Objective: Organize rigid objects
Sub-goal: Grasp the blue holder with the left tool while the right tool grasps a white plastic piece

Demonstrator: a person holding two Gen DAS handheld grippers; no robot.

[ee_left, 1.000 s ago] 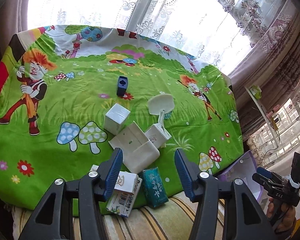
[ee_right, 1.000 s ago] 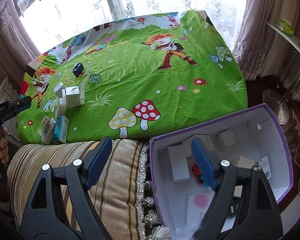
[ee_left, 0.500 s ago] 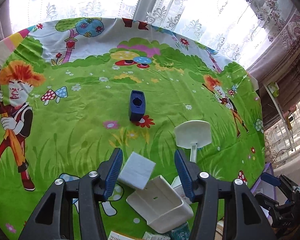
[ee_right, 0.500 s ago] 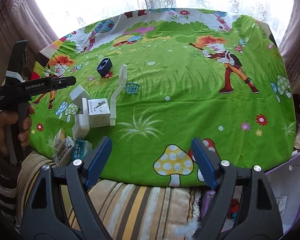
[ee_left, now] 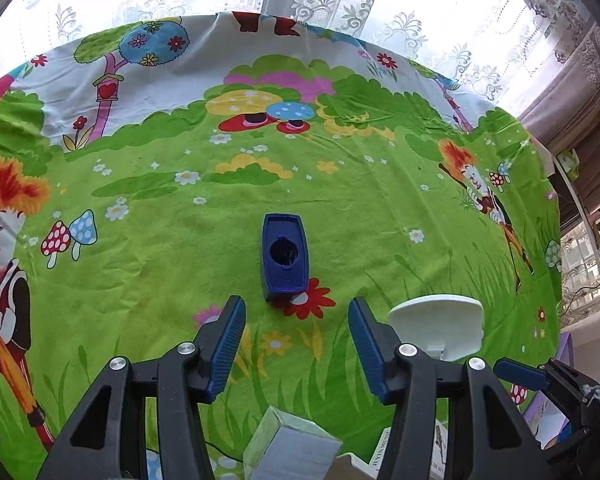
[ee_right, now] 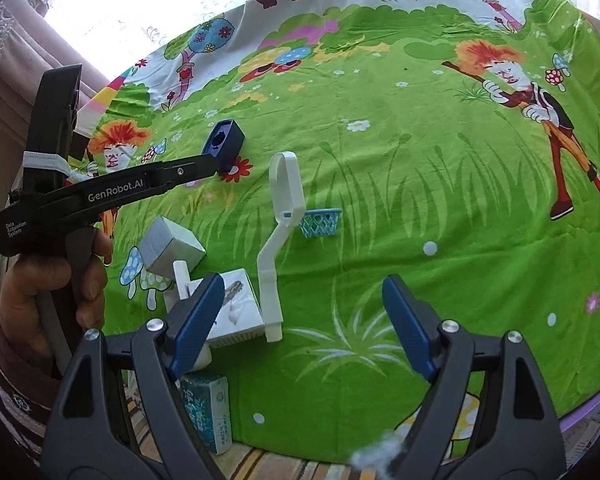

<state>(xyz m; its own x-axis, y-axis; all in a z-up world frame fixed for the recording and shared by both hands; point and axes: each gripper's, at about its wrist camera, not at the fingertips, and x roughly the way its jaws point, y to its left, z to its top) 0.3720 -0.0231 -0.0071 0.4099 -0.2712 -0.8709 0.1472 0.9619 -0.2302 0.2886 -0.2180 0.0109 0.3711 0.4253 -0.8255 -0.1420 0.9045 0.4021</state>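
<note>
A dark blue box (ee_left: 285,258) with a round hole in its top lies on the cartoon-print green cloth (ee_left: 160,240), just ahead of my open, empty left gripper (ee_left: 296,326). The box also shows in the right wrist view (ee_right: 225,145), where the left gripper's fingertips (ee_right: 204,166) reach its near side. My right gripper (ee_right: 302,314) is open and empty over the cloth's near part. A white toy basketball hoop stand (ee_right: 278,240) with a light blue net (ee_right: 319,222) stands left of it. A grey-white cube box (ee_right: 170,250) and a printed white box (ee_right: 236,308) sit by the stand's foot.
A teal tissue pack (ee_right: 206,414) lies at the cloth's near edge on striped upholstery (ee_right: 260,464). The white backboard (ee_left: 438,330) and a pale box (ee_left: 292,446) sit close to my left gripper. A purple box rim (ee_right: 592,412) shows at the lower right. Curtains hang behind.
My left gripper has moved forward over the white boxes toward the dark blue box. My right gripper has swung left and forward, from the purple box onto the cloth.
</note>
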